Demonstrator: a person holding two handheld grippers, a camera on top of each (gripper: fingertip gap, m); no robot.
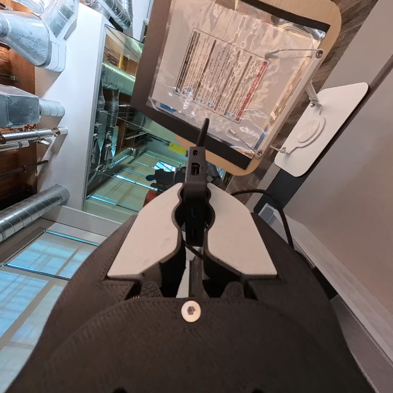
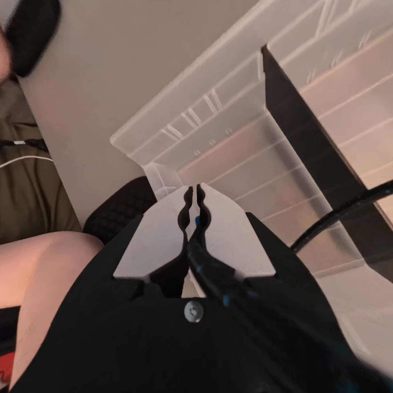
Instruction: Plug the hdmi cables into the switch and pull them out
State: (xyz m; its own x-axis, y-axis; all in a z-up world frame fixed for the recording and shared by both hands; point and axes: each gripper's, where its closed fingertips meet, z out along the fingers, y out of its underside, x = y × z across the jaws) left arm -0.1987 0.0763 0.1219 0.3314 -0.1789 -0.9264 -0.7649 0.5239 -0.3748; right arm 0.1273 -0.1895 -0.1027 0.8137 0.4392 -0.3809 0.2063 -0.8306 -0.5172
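My left gripper [image 1: 195, 187] is shut on the dark grey switch [image 1: 195, 157] and holds it on end in the air, clamped across its narrow sides. An empty HDMI port [image 1: 194, 169] faces the camera just beyond the fingertips. A thin black lead [image 1: 203, 131] leaves the switch's far end. My right gripper [image 2: 195, 187] is nearly closed, with only a thin slit at the tips. A black braided HDMI cable with blue flecks [image 2: 212, 268] comes out from between its fingers behind the tips and runs back over the right finger. Its plug is hidden.
A clear plastic bin [image 2: 234, 148] and a dark panel [image 2: 308, 131] lie right ahead of the right gripper on a pale tabletop [image 2: 95, 85]. A person's arm [image 2: 49, 265] is at the left. Behind the switch are a framed sheet [image 1: 223, 74], a white plate [image 1: 319, 131] and a black cable [image 1: 282, 212].
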